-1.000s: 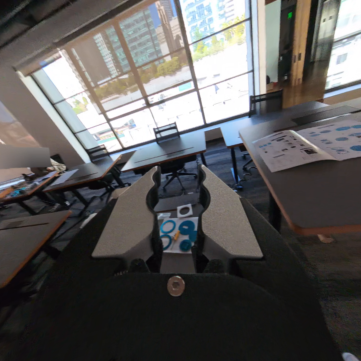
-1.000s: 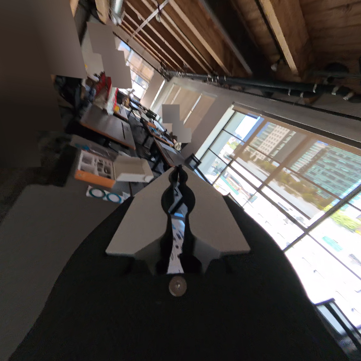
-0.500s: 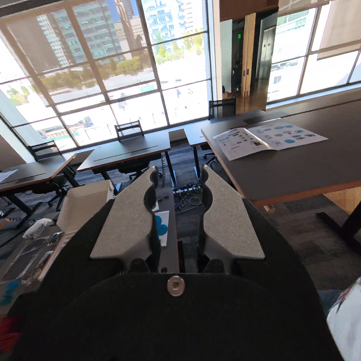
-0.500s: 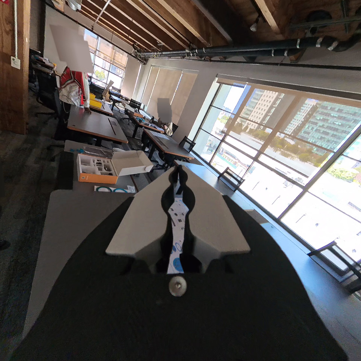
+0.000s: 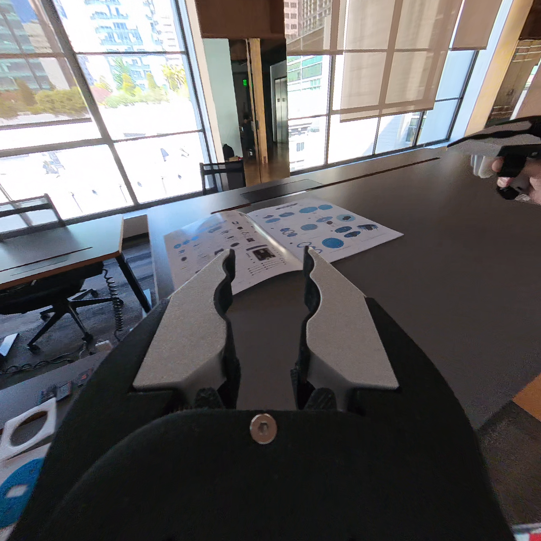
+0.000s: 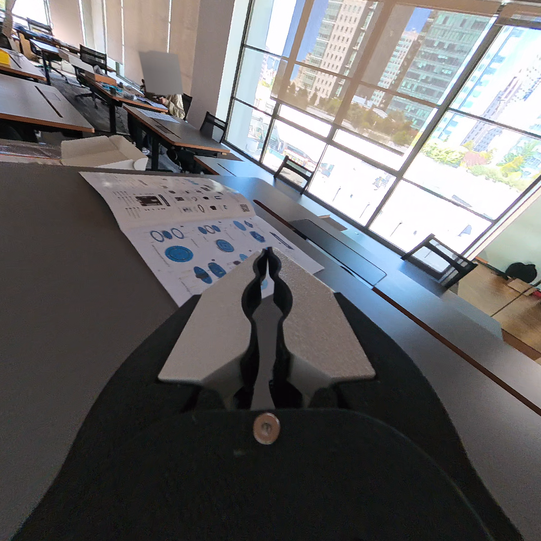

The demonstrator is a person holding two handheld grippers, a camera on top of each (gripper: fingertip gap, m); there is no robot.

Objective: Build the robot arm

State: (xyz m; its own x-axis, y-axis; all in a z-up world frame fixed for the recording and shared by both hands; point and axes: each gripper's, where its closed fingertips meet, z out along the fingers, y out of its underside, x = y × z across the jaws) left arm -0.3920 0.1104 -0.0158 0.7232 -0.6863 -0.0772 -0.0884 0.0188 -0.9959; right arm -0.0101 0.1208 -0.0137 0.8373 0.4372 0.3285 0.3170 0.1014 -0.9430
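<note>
An open white booklet (image 5: 281, 234) printed with blue round parts lies flat on a dark grey table (image 5: 439, 263). My left gripper (image 5: 268, 253) is open and empty, held above the table just short of the booklet's near edge. My right gripper (image 6: 268, 251) is shut with nothing between its tips, above the table beside the booklet (image 6: 190, 222). The right gripper also shows in the left wrist view (image 5: 497, 140) at the far right, held by a hand.
A white open box (image 6: 102, 152) stands past the booklet's far side. Other dark desks (image 5: 58, 246) and office chairs (image 5: 58, 307) stand toward large windows. A white piece with a round hole (image 5: 29, 430) and a blue disc (image 5: 17, 491) lie low at left. The left gripper's tips are roughly 40 centimeters from the right gripper's.
Both grippers have swung round toward the table with the booklet, which now lies close in front of each. The left stays open and the right stays shut.
</note>
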